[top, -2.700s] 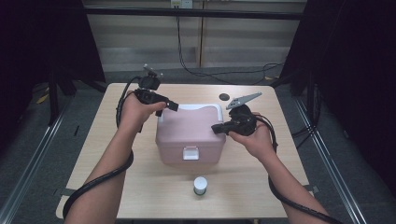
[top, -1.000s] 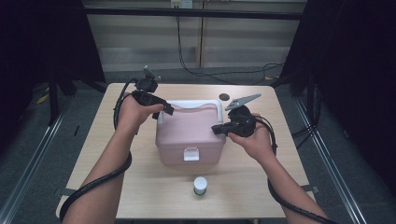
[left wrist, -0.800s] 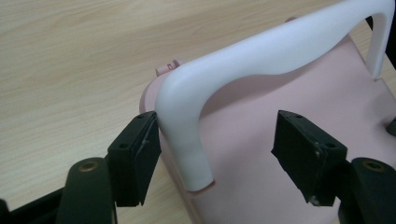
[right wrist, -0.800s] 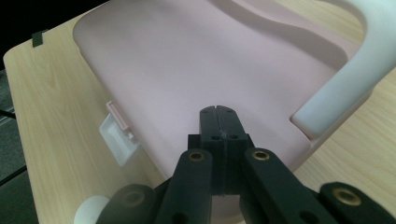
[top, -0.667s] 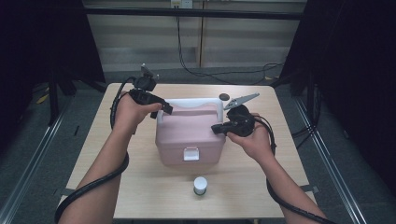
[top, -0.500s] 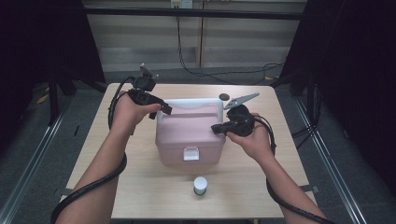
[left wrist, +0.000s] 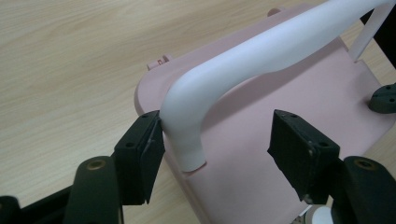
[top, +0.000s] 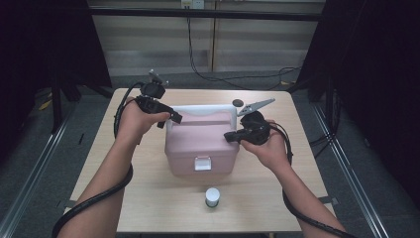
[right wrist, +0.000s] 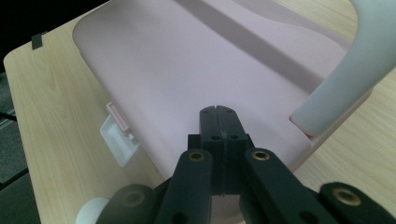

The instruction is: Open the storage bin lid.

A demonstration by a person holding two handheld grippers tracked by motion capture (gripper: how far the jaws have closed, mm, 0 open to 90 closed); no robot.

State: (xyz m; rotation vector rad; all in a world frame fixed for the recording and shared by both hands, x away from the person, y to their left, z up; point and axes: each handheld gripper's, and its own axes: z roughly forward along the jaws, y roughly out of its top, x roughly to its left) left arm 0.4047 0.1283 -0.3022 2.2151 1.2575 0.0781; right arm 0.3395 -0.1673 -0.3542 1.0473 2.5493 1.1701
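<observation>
A pink box [top: 198,144] with a white carry handle [top: 203,110] and a white front latch [top: 201,162] stands mid-table. My left gripper [top: 171,119] is at the handle's left end. In the left gripper view its jaws [left wrist: 219,135] straddle the foot of the handle [left wrist: 261,51]: one pad touches it and the other stands well clear. These jaws have just been closing a little. My right gripper [top: 229,136] is shut with nothing in it. Its tips [right wrist: 219,114] sit just over the pink lid [right wrist: 187,60], near the handle's other end [right wrist: 355,70].
A small white-capped jar [top: 212,197] stands on the wooden table [top: 148,198] in front of the box. A small dark round object [top: 237,103] lies behind the box. Dark floor and rails surround the table on all sides.
My left gripper has shifted slightly to the left at the handle's end. The right gripper and the box have stayed where they were.
</observation>
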